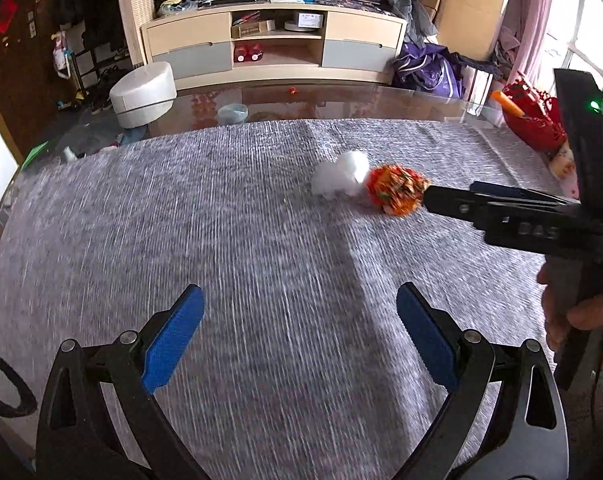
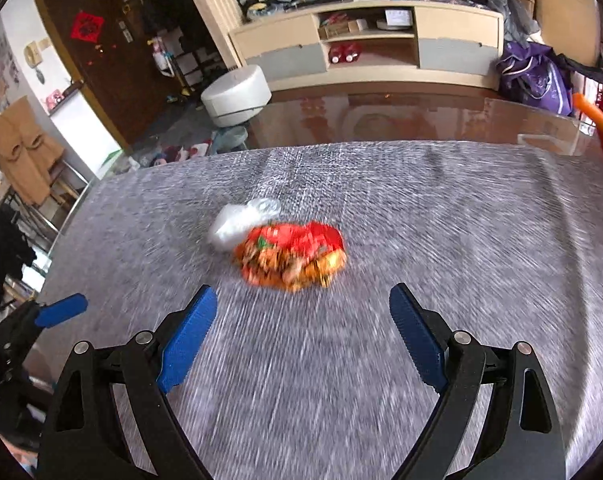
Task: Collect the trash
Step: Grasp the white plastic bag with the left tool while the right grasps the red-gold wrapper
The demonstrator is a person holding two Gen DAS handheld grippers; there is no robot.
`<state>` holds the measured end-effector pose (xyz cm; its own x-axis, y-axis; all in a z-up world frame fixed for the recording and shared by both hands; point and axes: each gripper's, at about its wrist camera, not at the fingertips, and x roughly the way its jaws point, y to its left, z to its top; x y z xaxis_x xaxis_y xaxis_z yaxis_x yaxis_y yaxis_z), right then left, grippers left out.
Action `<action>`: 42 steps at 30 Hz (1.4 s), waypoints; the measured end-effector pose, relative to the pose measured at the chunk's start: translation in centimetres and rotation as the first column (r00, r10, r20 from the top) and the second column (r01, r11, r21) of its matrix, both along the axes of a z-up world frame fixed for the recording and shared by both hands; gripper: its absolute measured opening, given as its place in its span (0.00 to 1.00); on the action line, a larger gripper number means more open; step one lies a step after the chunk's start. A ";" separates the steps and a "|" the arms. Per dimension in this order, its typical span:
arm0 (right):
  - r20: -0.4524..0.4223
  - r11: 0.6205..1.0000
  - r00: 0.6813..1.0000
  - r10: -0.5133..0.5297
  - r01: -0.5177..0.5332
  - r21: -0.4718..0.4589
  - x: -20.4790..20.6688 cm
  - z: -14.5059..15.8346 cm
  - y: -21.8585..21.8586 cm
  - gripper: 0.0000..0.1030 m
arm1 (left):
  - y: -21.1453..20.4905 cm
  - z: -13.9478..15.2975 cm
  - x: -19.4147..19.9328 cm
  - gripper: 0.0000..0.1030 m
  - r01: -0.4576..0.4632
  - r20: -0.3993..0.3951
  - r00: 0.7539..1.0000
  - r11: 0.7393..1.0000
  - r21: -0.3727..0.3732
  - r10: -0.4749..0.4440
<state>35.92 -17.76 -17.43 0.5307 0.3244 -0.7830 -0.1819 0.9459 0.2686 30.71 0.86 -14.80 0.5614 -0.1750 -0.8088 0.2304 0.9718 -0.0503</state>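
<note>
While both claws hang over the grey tabletop (image 2: 421,220), crumpled orange wrapper (image 2: 291,256) and white wad (image 2: 237,222) just beyond right claw (image 2: 303,304), spread wide, empty, left claw (image 1: 299,304) likewise released, holding nothing

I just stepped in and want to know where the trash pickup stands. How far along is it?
Nothing looks collected yet. The crumpled red-orange wrapper and the white plastic wad beside it lie on the grey cloth. Both the left hand-held gripper and the right hand-held gripper are open and empty; the right one faces the wrapper. Both pieces remain to be picked up; no bin is in view.
</note>
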 end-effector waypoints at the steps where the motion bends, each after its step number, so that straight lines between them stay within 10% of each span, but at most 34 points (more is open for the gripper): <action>1: 0.000 1.000 1.000 0.005 -0.005 -0.001 0.3 -0.1 0.2 0.86 | 0.0 -0.2 0.7 0.89 0.003 -0.004 1.000 1.000 0.003 -0.003; 19: 0.001 0.999 1.000 -0.001 0.001 -0.036 2.0 -0.3 -1.8 0.70 | -3.8 -1.5 6.9 0.88 0.105 0.005 0.994 0.994 0.022 -0.105; 30: 0.002 1.000 1.000 -0.024 0.024 0.001 2.7 0.5 -3.8 0.70 | -5.6 -3.0 10.1 0.24 0.137 -0.016 0.990 0.990 -0.013 -0.137; 42: 0.047 0.999 0.998 -0.029 0.028 0.026 -1.6 3.7 -4.6 0.70 | -4.3 0.2 3.3 0.19 0.136 0.012 0.991 0.988 -0.074 -0.135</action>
<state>34.28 -22.32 -13.70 0.5767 0.3282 -0.7482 -0.1680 0.9438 0.2846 34.01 -3.40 -14.64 0.5338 -0.3095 -0.7869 0.3604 0.9251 -0.1194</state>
